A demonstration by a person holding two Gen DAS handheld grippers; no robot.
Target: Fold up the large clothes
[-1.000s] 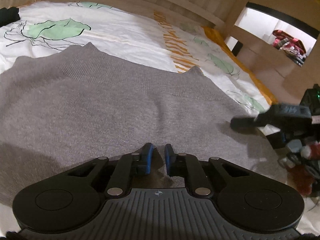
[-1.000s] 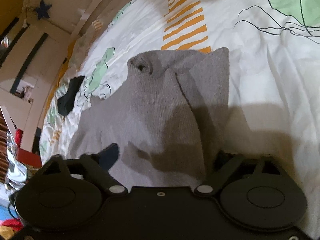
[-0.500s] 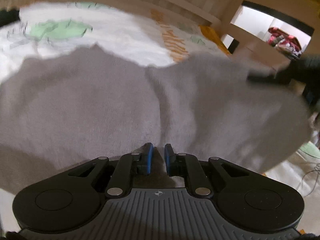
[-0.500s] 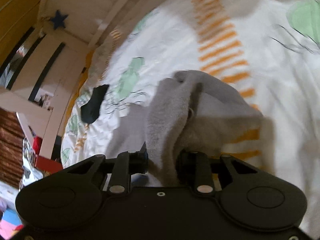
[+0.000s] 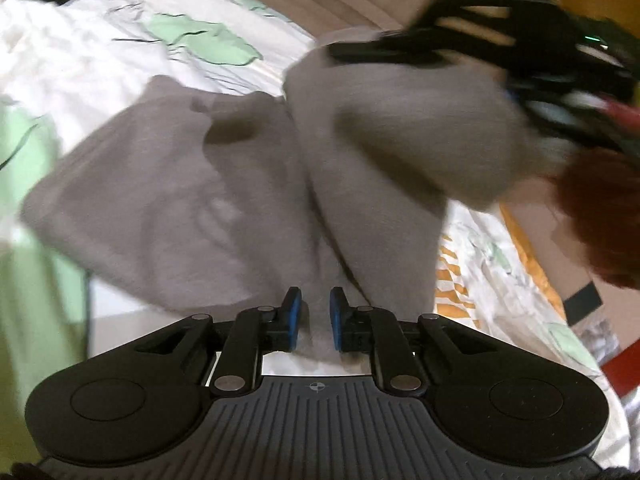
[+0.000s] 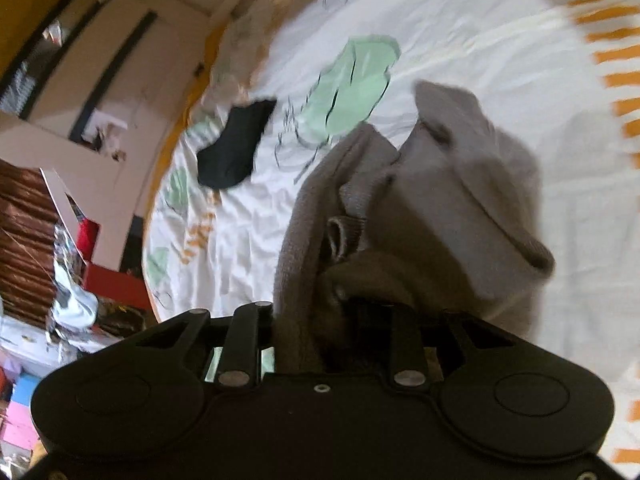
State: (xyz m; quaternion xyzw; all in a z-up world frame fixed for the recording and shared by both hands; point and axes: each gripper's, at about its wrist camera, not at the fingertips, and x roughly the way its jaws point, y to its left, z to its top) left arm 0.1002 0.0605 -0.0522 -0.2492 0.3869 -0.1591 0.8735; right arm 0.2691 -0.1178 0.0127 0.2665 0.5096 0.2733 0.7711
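Clearly, the main risk is that the sweater (image 5: 224, 200) slips out, because each gripper holds only a small bunch of knit and the cloth hangs heavy and loose between them above the bed (image 6: 460, 20). If one edge escapes, the fold falls crooked, or the fabric piles on itself. The left gripper (image 5: 314, 318) has its blue pads (image 5: 293, 316) narrow with grey knit between them, so it seems to pinch the near edge. The right gripper (image 6: 332, 320) is closed on a thick bunch of the sweater; its fingertips are hidden under the cloth. In the left view the right gripper is raised high, above and beyond the left one, and it is blurred.
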